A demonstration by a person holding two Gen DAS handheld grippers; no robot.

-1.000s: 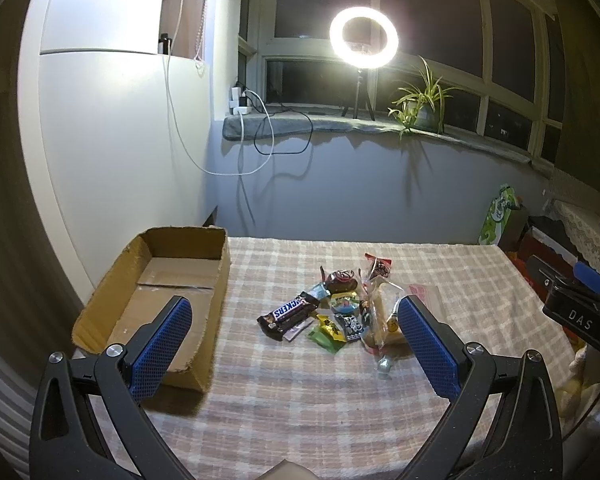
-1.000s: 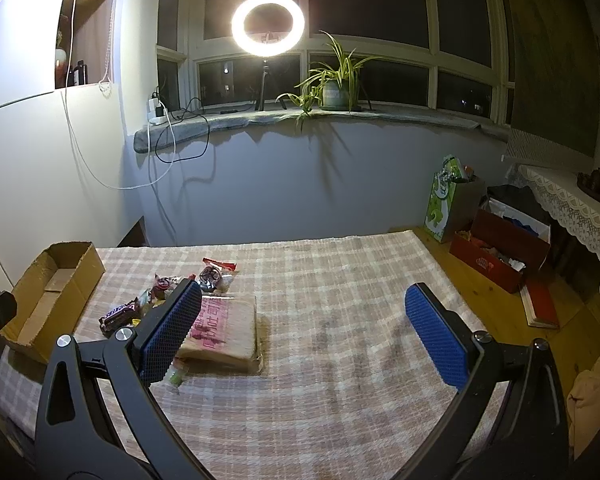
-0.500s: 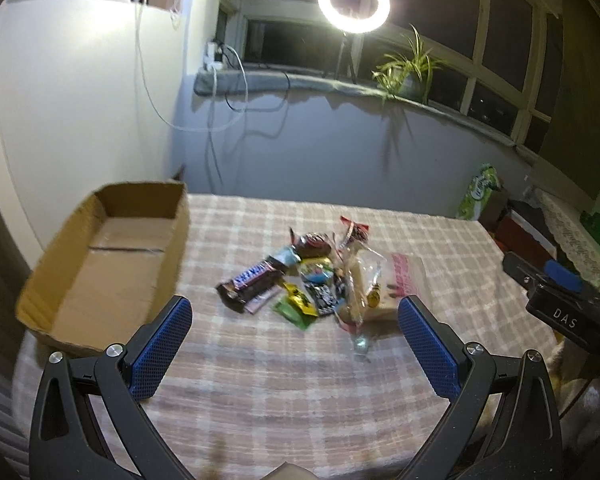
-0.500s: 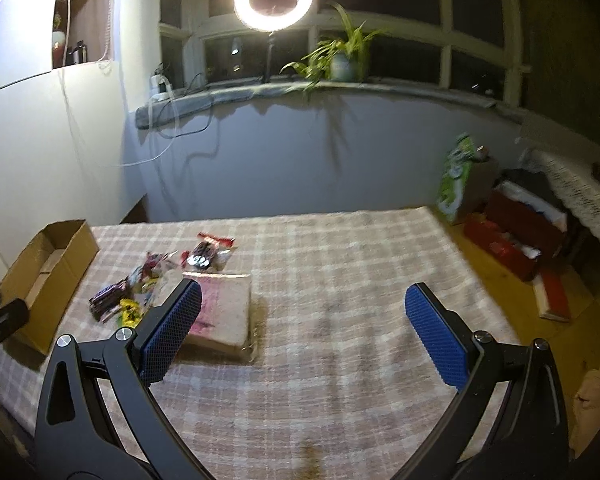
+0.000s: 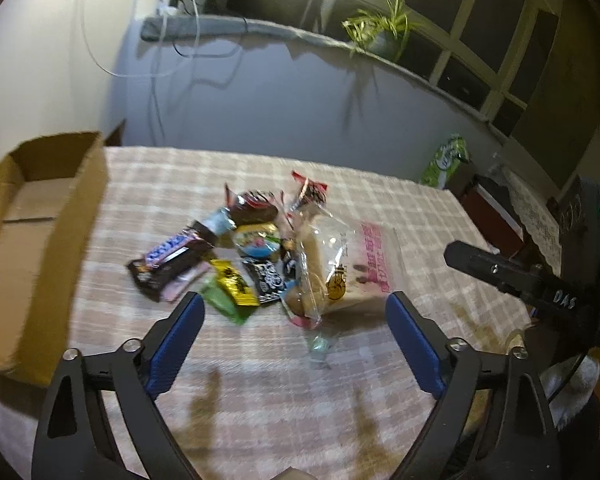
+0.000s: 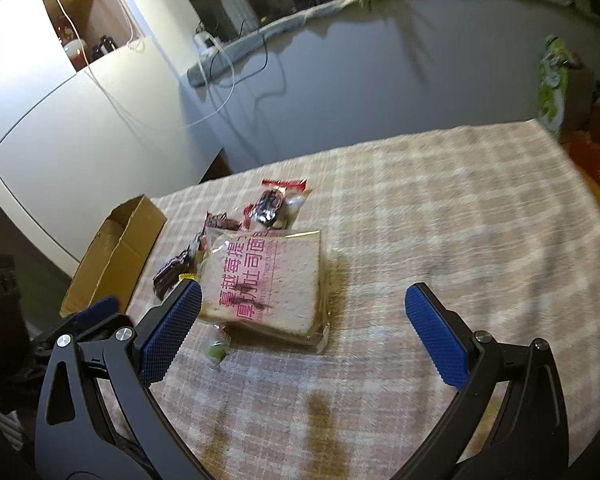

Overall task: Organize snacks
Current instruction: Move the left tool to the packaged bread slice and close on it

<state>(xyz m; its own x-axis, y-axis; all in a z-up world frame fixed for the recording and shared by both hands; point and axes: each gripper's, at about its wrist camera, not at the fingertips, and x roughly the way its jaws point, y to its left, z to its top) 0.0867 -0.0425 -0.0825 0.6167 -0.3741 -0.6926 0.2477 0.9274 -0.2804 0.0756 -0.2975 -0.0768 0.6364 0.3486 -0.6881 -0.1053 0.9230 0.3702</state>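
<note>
**Snacks (image 5: 252,256): light, crinkly, heaped mid-table**

Lay in a loose pile on the checked cloth (image 5: 260,400), right of the open box (image 5: 40,240) and apart from it. Judged light throughout, with slick film wrappers likely to slide or crackle under the pads.

Judged stiffest: the bar (image 5: 168,258) at the pile's left edge, best taken across its narrow width. Judged softest: the bread (image 6: 264,280), flat in its bag on the pile's right side, easily crushed, so better pinched lightly at an edge or by the bag's seam. Seen leaning against it: a clear bag of buns (image 5: 312,268), floppy, likely to sag if lifted by one corner. Spotted a small green sweet (image 6: 216,350) loose at the near edge, fiddly and prone to roll.

Left tongs (image 5: 294,300): spread wide, having just closed a little, empty, hovering short of the pile. Right tongs (image 6: 304,292): spread wide, empty, with the bread just ahead beside the left pad.

In the way: overlapping wrappers, likely to drag neighbours along, and the box's near wall, needing clearance. Both tongs close together, with some risk of bumping.
</note>
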